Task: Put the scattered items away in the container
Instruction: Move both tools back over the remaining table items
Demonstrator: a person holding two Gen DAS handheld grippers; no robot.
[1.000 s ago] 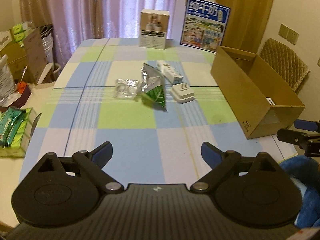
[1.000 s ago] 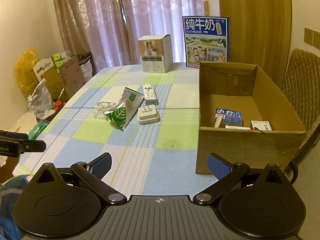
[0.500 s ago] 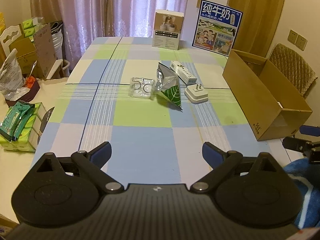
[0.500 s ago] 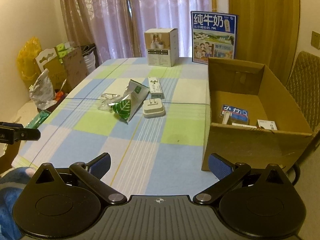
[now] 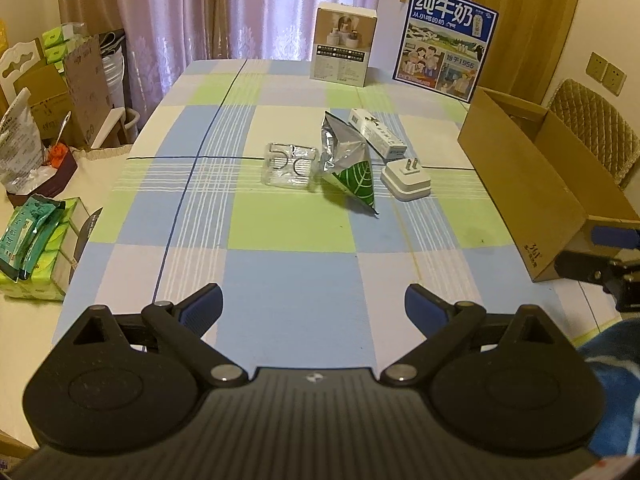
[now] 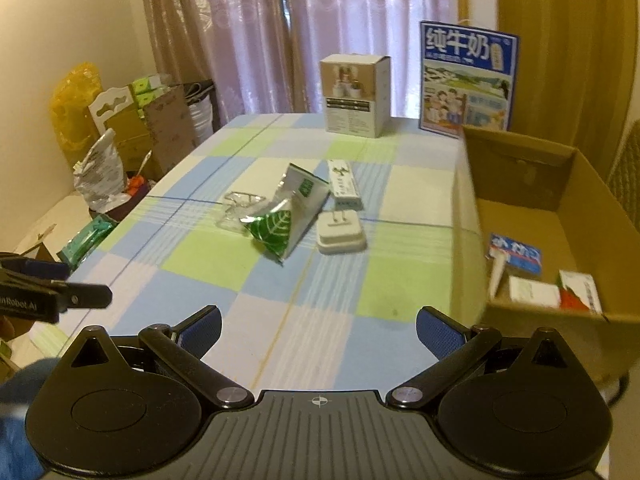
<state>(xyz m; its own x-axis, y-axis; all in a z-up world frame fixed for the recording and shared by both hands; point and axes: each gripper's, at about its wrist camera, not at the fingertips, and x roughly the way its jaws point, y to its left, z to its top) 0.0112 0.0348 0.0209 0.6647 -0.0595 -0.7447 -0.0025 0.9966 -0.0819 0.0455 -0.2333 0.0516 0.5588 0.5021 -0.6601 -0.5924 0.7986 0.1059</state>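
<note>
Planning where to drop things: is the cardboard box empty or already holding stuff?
Not empty. The open-topped cardboard box already holds a blue packet and small white cartons on its floor.

Pink lace curtains (image 5: 256, 8) hung behind a checked counter (image 5: 280, 216); a quilted chair (image 5: 596, 120) stood beside cream walls.

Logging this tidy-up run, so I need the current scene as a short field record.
left claw: open, empty, above near table edge
right claw: open, empty
still on table: clear plastic tray, foil pouch, white plug adapter, slim white box
cardboard box: open-topped, on table's right, several small packages inside
</note>
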